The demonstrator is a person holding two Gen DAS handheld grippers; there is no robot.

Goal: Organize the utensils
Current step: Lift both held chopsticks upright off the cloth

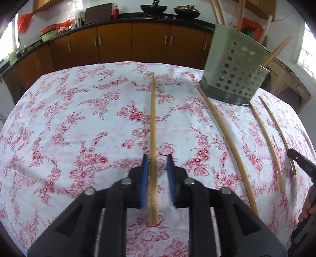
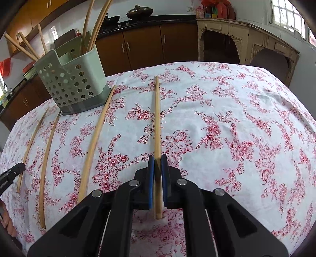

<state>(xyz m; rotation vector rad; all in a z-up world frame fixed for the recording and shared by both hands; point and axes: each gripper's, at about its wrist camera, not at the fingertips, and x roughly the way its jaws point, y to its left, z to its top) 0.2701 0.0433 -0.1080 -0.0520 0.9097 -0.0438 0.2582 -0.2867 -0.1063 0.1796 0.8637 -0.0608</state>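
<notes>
Your right gripper [image 2: 158, 164] is clamped on a chopstick [image 2: 157, 118] running straight ahead between its pads. Your left gripper [image 1: 157, 166] straddles another chopstick [image 1: 153, 128], unclenched, lined up to pinch. Holder [image 2: 73, 83] sits ahead-left of the right gripper, awaiting both.

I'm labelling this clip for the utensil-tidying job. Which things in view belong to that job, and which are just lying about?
Part of the job:
- chopstick between the left gripper fingers
- chopstick pinched by the right gripper
- other loose chopsticks on the tablecloth
- perforated utensil holder, chopsticks already standing in it

Just lying about:
- woks on the counter
- red plastic bag
- white side cabinet
</notes>
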